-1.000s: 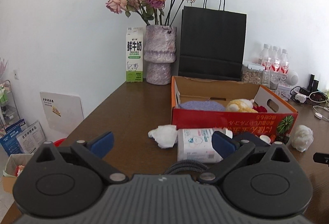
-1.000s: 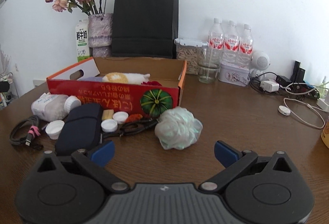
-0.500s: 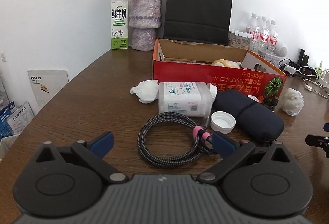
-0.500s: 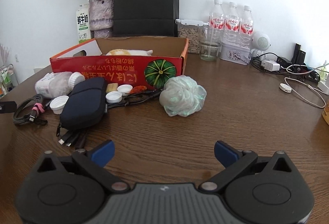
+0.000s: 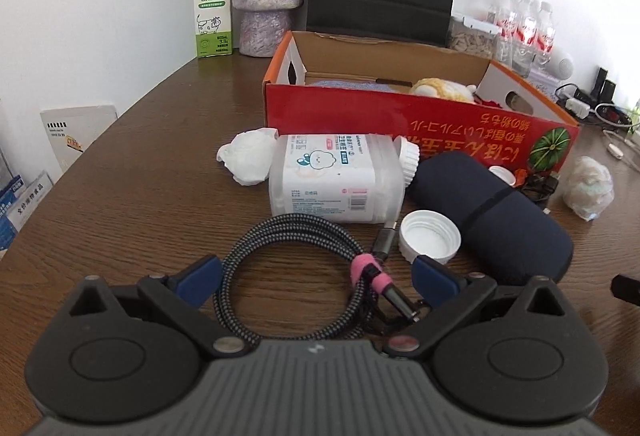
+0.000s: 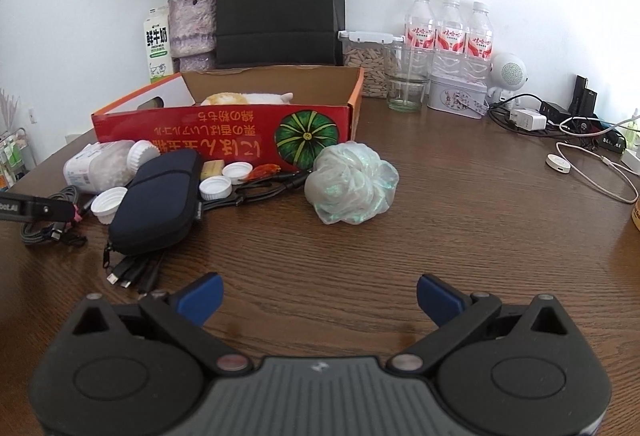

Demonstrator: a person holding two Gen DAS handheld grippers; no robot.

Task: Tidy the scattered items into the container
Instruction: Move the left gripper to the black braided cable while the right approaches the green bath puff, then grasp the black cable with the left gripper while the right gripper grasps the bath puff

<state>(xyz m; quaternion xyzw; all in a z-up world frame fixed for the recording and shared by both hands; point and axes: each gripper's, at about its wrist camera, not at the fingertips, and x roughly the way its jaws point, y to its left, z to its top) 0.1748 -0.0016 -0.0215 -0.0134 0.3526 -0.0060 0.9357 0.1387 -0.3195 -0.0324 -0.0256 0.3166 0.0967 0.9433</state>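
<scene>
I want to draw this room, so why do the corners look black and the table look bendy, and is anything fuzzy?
Both wrist views use fisheye lenses: corners go dark, and the table edge curves. In the left wrist view the water bottles look soft and washed out, while the coiled cable is sharp. In the right wrist view the mesh sponge glints with light.

Lived-in home corner: wooden table [image 6: 440, 236], rose vase [image 6: 192, 24], milk carton [image 5: 212, 2], water bottles [image 6: 450, 32].
</scene>
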